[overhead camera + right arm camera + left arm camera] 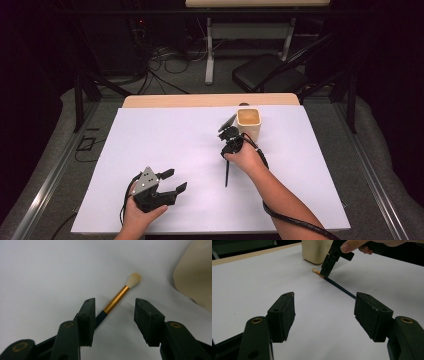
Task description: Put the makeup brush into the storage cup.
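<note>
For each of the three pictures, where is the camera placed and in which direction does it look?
High view: above the person's side, facing forward and down on the table; forearms, left gripper, right gripper.
Left gripper view: on the left gripper, looking across the table at the brush, cup and right gripper; open jaws.
Right gripper view: on the right gripper, looking down at the brush; open jaws.
Shared by both gripper views: brush and cup.

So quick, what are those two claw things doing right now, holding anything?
Left gripper: open, empty, hovering over the white paper-covered table.
Right gripper: open, jaws either side of the dark-handled, gold-ferruled brush, not clamped on it.
</note>
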Available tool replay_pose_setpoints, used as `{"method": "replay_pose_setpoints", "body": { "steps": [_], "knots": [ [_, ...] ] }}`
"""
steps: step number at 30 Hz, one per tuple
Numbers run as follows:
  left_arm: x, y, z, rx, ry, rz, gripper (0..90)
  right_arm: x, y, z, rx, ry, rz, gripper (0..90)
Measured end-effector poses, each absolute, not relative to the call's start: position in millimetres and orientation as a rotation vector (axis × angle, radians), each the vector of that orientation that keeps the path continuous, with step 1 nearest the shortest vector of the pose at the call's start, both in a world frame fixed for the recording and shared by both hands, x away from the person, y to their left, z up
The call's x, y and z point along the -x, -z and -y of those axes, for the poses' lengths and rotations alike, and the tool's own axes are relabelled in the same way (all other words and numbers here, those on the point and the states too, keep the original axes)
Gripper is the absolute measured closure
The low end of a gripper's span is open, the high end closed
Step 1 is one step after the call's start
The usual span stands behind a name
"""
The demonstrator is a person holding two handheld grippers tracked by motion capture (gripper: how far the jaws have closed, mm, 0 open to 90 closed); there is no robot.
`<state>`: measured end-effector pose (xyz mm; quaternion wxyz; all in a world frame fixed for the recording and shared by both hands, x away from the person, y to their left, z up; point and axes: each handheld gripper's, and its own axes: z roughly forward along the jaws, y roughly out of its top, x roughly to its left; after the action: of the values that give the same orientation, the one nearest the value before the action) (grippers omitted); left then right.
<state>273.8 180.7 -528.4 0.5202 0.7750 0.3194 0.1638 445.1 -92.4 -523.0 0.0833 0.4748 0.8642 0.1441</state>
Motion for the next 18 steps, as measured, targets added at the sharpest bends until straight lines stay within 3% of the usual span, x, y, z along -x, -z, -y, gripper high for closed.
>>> {"method": "replay_pose_setpoints", "body": {
  "steps": [18],
  "knots": [
    [-273.9, 528.6, -180.7, -1.856, -0.390, -0.768, 33.2, -445.4, 527.5, 91.0, -1.436, -0.408, -2.609, 63.3]
  ]
}}
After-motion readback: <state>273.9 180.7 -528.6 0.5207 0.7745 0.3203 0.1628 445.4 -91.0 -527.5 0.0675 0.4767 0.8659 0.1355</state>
